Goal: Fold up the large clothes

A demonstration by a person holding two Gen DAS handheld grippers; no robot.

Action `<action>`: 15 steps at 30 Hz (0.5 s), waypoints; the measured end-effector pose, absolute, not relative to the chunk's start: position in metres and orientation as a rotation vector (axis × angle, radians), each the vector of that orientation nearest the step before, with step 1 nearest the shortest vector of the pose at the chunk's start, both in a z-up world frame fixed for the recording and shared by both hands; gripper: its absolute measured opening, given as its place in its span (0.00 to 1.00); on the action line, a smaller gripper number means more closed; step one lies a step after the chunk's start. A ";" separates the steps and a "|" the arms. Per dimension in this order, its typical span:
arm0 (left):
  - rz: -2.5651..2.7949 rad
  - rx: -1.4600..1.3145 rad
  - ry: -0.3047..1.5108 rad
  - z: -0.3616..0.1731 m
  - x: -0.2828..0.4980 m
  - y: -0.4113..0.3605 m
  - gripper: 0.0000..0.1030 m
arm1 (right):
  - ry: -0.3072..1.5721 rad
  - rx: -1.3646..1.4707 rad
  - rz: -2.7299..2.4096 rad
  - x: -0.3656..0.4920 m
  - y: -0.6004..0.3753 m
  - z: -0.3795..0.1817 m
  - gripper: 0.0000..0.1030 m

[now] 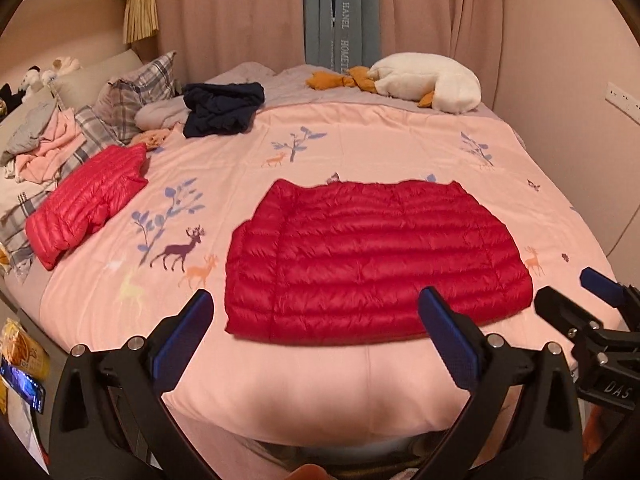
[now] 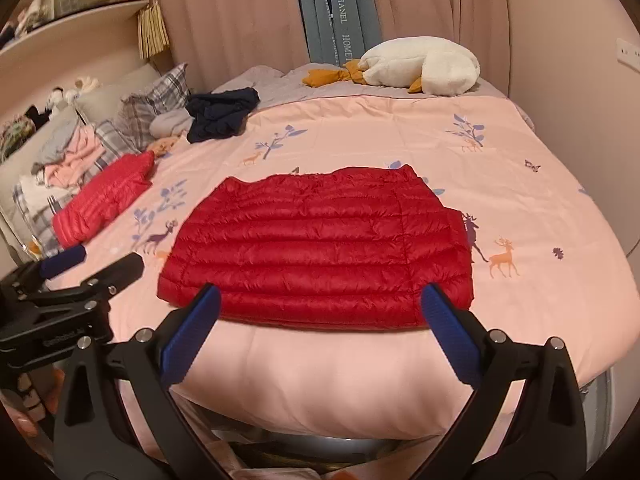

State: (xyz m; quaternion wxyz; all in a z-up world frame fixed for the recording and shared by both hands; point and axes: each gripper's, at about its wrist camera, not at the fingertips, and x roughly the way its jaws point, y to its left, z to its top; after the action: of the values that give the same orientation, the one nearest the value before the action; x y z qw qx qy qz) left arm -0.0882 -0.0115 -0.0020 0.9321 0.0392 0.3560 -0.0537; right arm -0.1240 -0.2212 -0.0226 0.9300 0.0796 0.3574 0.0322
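A red quilted down jacket [image 1: 372,256] lies flat, folded into a wide block, on the pink duvet [image 1: 360,148] near the bed's front edge; it also shows in the right wrist view [image 2: 320,252]. My left gripper [image 1: 316,320] is open and empty, held just short of the jacket's near edge. My right gripper [image 2: 320,312] is open and empty, also just short of the near edge. Each gripper shows at the side of the other's view, the right [image 1: 576,296] and the left [image 2: 92,264].
A second, lighter red down jacket [image 1: 88,208] lies folded at the left near plaid pillows [image 1: 136,92]. A dark navy garment [image 1: 220,108] is bunched at the back. A white goose plush [image 1: 428,80] lies at the far side. Loose clothes [image 1: 44,144] pile at far left.
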 end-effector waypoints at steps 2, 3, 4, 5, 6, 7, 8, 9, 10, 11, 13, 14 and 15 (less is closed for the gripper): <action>-0.113 0.089 0.725 -0.002 -0.091 -0.012 0.99 | 0.730 0.143 0.059 -0.125 -0.217 -0.024 0.98; -0.113 0.091 0.722 -0.002 -0.092 -0.013 0.99 | 0.732 0.141 0.060 -0.125 -0.216 -0.025 0.98; -0.115 0.091 0.721 -0.003 -0.093 -0.013 0.99 | 0.735 0.145 0.061 -0.125 -0.216 -0.026 0.98; -0.116 0.091 0.722 -0.003 -0.094 -0.013 0.99 | 0.736 0.147 0.061 -0.126 -0.216 -0.026 0.98; -0.118 0.092 0.727 -0.004 -0.094 -0.013 0.99 | 0.736 0.148 0.061 -0.126 -0.215 -0.026 0.98; -0.120 0.094 0.730 -0.005 -0.093 -0.013 0.99 | 0.735 0.146 0.058 -0.127 -0.215 -0.026 0.98; -0.121 0.098 0.732 -0.005 -0.094 -0.014 0.99 | 0.734 0.145 0.056 -0.127 -0.215 -0.027 0.98; -0.120 0.102 0.734 -0.006 -0.094 -0.014 0.99 | 0.733 0.146 0.054 -0.127 -0.215 -0.027 0.98; -0.120 0.104 0.734 -0.006 -0.094 -0.015 0.99 | 0.735 0.148 0.055 -0.127 -0.216 -0.027 0.98; -0.121 0.105 0.735 -0.006 -0.094 -0.016 0.99 | 0.735 0.150 0.056 -0.126 -0.216 -0.027 0.98; -0.121 0.105 0.734 -0.006 -0.095 -0.016 0.99 | 0.735 0.147 0.054 -0.126 -0.215 -0.028 0.98; -0.119 0.106 0.733 -0.007 -0.095 -0.016 0.99 | 0.737 0.147 0.053 -0.126 -0.215 -0.028 0.98; -0.114 0.110 0.732 -0.007 -0.095 -0.016 0.99 | 0.737 0.149 0.056 -0.127 -0.216 -0.028 0.98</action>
State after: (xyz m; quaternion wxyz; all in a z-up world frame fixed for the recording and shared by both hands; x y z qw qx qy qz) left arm -0.0951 -0.0165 -0.0067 0.9306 0.0537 0.3577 -0.0557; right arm -0.1267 -0.2159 -0.0275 0.9297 0.0725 0.3600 0.0271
